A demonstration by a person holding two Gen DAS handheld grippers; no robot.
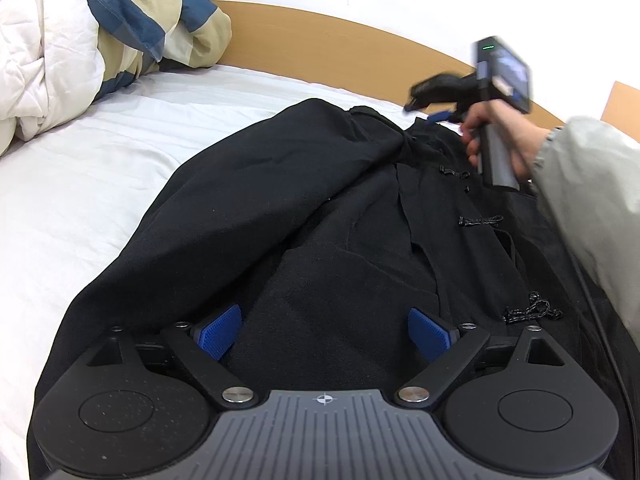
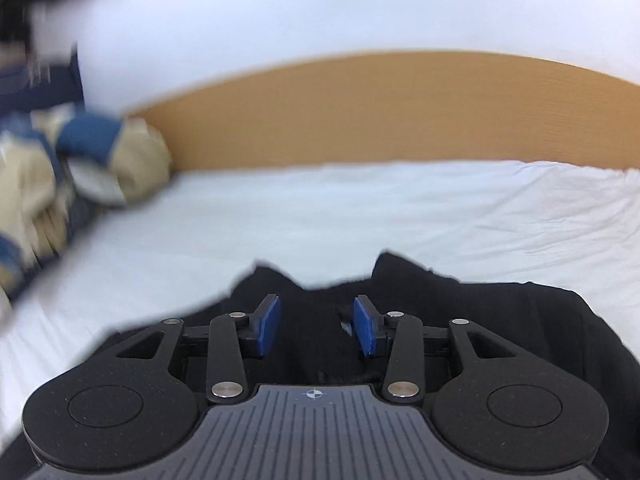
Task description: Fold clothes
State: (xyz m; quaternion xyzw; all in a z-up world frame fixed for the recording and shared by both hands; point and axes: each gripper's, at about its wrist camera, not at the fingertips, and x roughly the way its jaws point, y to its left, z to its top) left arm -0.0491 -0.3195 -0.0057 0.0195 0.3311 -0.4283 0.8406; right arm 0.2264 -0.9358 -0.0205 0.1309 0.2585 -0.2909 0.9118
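Blue pads of the left gripper were seen at the bottom of the left wrist view, spread wide, with nothing pinched between them. Beneath and beyond them a black garment was spread over a white bed, filling the centre and lower part of that frame. Corded toggle fastenings were seen along its front, toward the right. At the upper right of the same view the right gripper was held in a hand, above the far end of the garment; a pale grey sleeve covered the arm. In the right wrist view the right gripper was shown partly spread, its jaws apart and nothing clamped; the garment lay just below and around its fingers. Whether the pads touched the cloth could not be told. A wooden headboard was seen across the middle of that frame. Bundled bedding in white, blue and beige was piled at the upper left.
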